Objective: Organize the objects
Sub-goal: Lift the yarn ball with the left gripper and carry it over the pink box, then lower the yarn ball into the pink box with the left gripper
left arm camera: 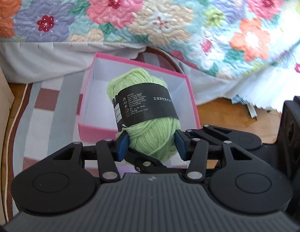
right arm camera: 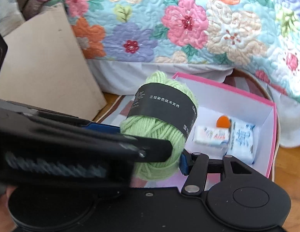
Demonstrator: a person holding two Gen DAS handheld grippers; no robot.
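Both grippers, left (left arm camera: 152, 145) and right (right arm camera: 159, 154), pinch the yarn (left arm camera: 144, 106); it points up over the box (left arm camera: 190, 96).

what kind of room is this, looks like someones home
Most likely a bedroom at home: a floral quilt hangs over a bed edge, with a striped rug on a wooden floor beside it.

Green yarn ball (left arm camera: 148, 116) (black label band) tilted above pink box (left arm camera: 138, 133)
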